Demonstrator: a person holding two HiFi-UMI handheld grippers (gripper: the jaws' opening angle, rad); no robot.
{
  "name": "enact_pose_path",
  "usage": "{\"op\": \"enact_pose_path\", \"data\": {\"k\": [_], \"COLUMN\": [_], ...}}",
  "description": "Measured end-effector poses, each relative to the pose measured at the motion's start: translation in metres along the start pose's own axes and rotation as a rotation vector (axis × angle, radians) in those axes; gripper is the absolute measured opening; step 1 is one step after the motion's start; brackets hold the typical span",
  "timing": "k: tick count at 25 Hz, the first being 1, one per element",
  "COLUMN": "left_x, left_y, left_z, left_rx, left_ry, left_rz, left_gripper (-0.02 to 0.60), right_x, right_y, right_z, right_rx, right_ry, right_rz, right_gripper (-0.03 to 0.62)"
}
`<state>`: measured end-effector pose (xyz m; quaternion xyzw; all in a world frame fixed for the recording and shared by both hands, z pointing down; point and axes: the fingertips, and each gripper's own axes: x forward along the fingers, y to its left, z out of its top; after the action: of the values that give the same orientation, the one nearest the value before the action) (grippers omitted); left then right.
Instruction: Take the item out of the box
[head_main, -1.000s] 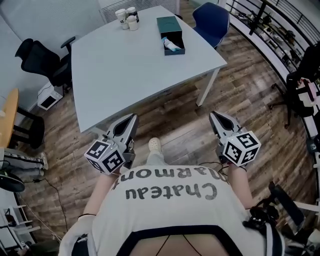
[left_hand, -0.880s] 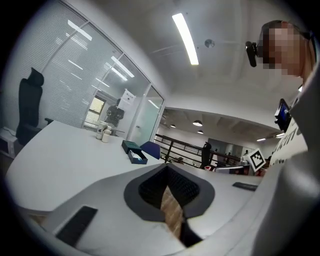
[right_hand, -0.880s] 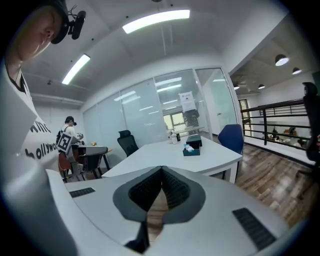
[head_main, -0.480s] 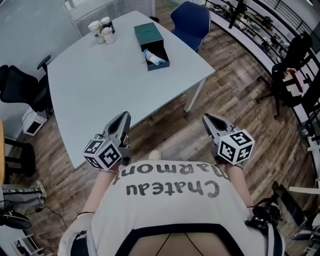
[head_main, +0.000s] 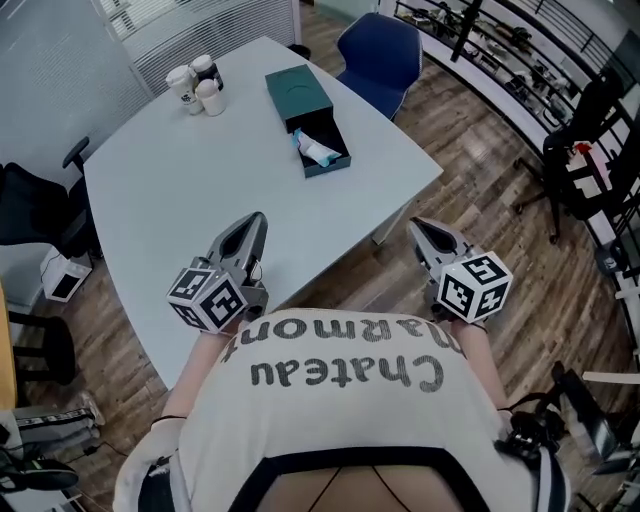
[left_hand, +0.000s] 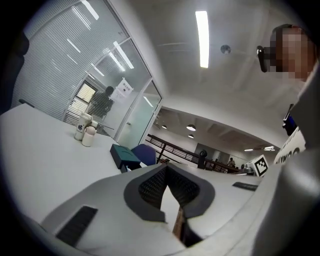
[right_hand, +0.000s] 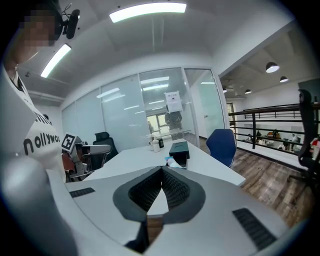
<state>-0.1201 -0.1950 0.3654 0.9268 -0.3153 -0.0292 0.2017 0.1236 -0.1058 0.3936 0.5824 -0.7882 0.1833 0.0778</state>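
both grippers are held low before the body, tips aimed across the table. the left gripper is held over the table's near edge, the right gripper by its near right edge. each pair of jaws is pressed together, with nothing between them. one dark green box is set by the far right edge, its drawer pulled open, with one white-and-blue tube inside. three cups are grouped at the far corner.

One box, three cups
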Motion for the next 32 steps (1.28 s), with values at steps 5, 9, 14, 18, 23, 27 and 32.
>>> {"op": "enact_pose_path", "data": {"k": [5,9,14,18,23,27,32], "left_x": [0.017,0.024,0.026,0.042,0.060,0.076,0.082], "left_y": [0.033,0.040,0.037,0.053,0.071,0.087,0.117], "left_z": [0.011,0.005,-0.010,-0.013,-0.006,-0.001,-0.003], "left_rx": [-0.001,0.009,0.037,0.029,0.049,0.026,-0.073], "left_ry": [-0.002,0.014,0.046,0.062,0.064,0.045,-0.001], "left_rz": [-0.011,-0.034,-0.034,0.002,0.046,0.096,0.257], "left_gripper": [-0.011,-0.011,-0.011,-0.011,-0.011,-0.011,-0.011], "right_x": [0.038,0.052,0.058,0.085,0.128,0.168,0.227], "right_y": [0.000,-0.003,0.000,-0.009,-0.022,-0.035,-0.049], "right_z": [0.004,-0.002,-0.016,-0.013,-0.003,0.005,0.014], "right_rx": [-0.010,0.001,0.019,0.043,0.037,0.014,-0.038], "right_ry": [0.021,0.041,0.080,0.107,0.149,0.193,0.260], "right_rz": [0.000,-0.004,0.013,0.043,0.117,0.200,0.335], "right_gripper": [0.000,0.000,0.000,0.000,0.000,0.000,0.000]}}
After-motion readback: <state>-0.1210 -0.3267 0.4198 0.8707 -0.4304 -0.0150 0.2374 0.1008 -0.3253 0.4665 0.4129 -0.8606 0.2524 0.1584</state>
